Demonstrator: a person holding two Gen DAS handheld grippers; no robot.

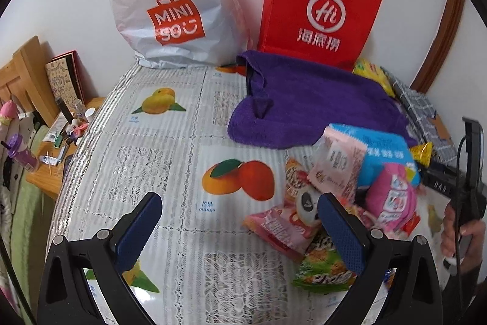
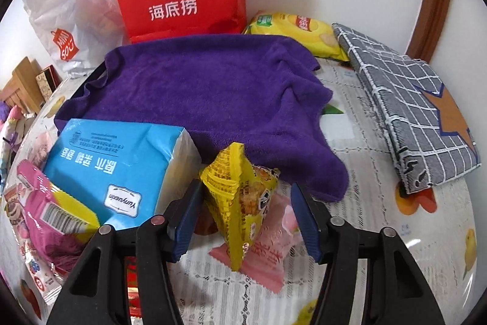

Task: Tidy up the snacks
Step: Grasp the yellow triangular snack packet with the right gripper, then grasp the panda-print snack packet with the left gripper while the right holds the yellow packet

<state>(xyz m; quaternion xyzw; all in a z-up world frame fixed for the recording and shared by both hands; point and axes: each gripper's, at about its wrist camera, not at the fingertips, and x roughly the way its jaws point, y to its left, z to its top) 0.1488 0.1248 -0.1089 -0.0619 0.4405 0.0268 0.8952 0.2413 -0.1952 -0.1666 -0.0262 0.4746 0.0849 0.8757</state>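
A heap of snack packets lies on the fruit-print tablecloth (image 1: pixel 170 142). In the left wrist view my left gripper (image 1: pixel 240 224) is open and empty, hovering left of a pink packet (image 1: pixel 283 229) and a green packet (image 1: pixel 322 267). A pink pouch (image 1: pixel 391 197) and a blue tissue pack (image 1: pixel 383 151) sit behind. In the right wrist view my right gripper (image 2: pixel 246 212) is open around a yellow triangular snack packet (image 2: pixel 240 197), with gaps on both sides; a pale pink packet (image 2: pixel 271 245) lies under it. The blue tissue pack (image 2: pixel 121 166) is to its left.
A purple towel (image 2: pixel 213 90) lies mid-table. A red paper bag (image 1: pixel 319 8) and a white Miniso plastic bag (image 1: pixel 173 8) stand against the wall. A yellow chip bag (image 2: pixel 298 32) and a grey checked folded bag (image 2: pixel 411 111) lie at right. A cluttered wooden side table (image 1: pixel 51 160) stands at left.
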